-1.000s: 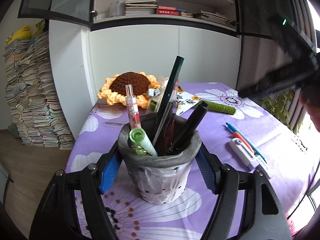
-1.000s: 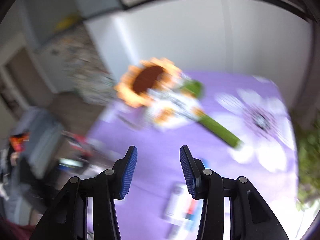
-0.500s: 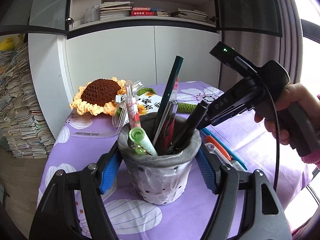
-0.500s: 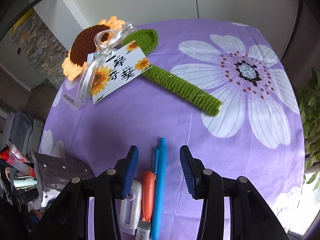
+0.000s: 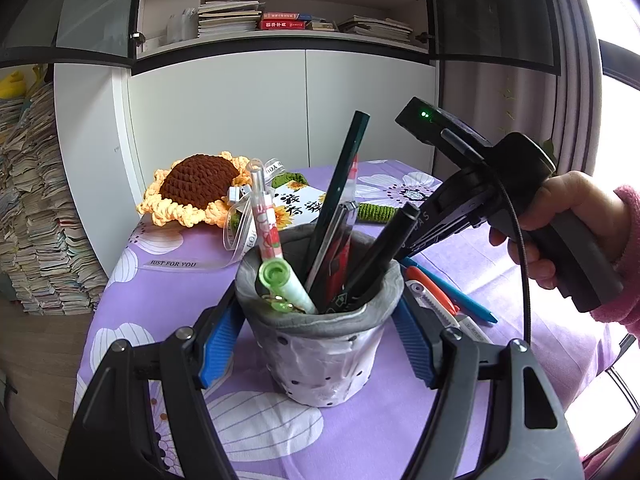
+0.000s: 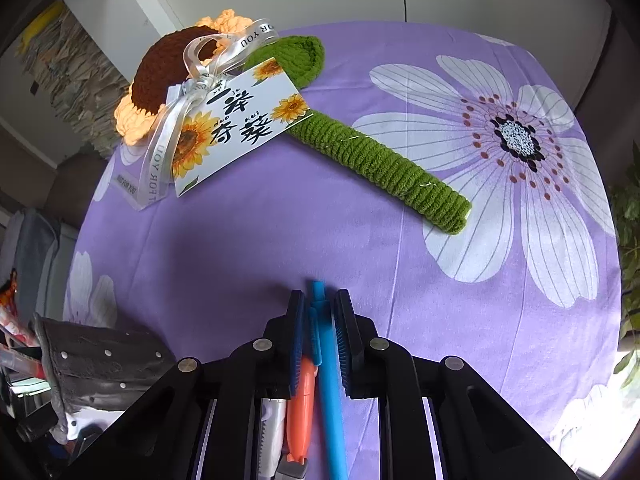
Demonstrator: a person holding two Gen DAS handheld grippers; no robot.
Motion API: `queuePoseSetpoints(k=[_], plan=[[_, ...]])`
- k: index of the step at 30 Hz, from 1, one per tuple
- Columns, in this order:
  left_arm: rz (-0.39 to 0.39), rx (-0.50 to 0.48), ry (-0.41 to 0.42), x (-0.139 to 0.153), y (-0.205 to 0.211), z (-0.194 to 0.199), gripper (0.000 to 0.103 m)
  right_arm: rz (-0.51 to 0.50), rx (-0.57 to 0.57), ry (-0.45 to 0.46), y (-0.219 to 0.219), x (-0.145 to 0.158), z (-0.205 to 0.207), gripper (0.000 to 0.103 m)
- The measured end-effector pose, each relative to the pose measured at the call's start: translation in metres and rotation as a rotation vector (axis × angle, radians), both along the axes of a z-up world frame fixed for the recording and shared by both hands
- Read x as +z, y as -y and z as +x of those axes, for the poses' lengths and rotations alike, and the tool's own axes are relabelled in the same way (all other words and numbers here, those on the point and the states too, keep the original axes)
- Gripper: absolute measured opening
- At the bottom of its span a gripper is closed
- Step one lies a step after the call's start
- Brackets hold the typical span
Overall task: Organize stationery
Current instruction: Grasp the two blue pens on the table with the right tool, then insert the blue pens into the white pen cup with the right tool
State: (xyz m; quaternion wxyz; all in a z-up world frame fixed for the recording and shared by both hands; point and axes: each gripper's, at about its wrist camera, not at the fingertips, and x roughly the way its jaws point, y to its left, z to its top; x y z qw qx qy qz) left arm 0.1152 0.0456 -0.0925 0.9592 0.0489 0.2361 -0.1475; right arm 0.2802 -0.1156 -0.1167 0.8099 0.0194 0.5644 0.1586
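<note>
Left gripper (image 5: 320, 344): pads pressed on either side of cup (image 5: 320, 352), steadying it upright on cloth (image 5: 168, 300); cup already crowded with pens.

Right gripper (image 6: 319, 332): closing around blue pen (image 6: 328, 380), which lies flat on cloth between the pads, near its tip end. Orange cutter (image 6: 302, 396) just beside, against left pad; risk of catching both. Advise squaring on blue pen alone, confirming firm pinch before lifting, then tipping upright toward cup's open side.

Beyond: crochet sunflower (image 6: 168, 68), clear of work.
</note>
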Motion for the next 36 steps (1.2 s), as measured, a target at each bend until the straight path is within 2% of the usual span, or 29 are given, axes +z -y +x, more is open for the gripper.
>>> queuePoseSetpoints(k=[1,5,10,19,24,28,36], plan=[[0.0,0.0,0.0,0.0,0.0,0.0,0.071,-0.008,0.004,0.002,-0.002,0.0,0.0,0.012],[0.0,-0.001,0.001,0.0,0.0,0.0,0.072,0.014,0.0,0.058,0.002,0.013,-0.008,0.012],[0.0,-0.003,-0.002,0.0,0.0,0.0,0.072,0.107,0.033,0.179,0.009,0.055,-0.037,0.012],[0.008,0.001,-0.003,-0.001,0.002,0.0,0.071,0.208,0.123,0.46,0.006,0.14,-0.1,0.011],[0.01,0.004,-0.005,-0.001,0.002,0.0,0.071,0.275,0.192,0.661,-0.007,0.182,-0.133,0.011],[0.006,0.004,-0.008,0.0,0.001,0.0,0.071,0.304,0.225,0.761,-0.023,0.19,-0.143,0.011],[0.004,-0.005,-0.007,0.0,0.0,0.0,0.071,0.337,0.236,0.733,-0.043,0.16,-0.125,0.011]])
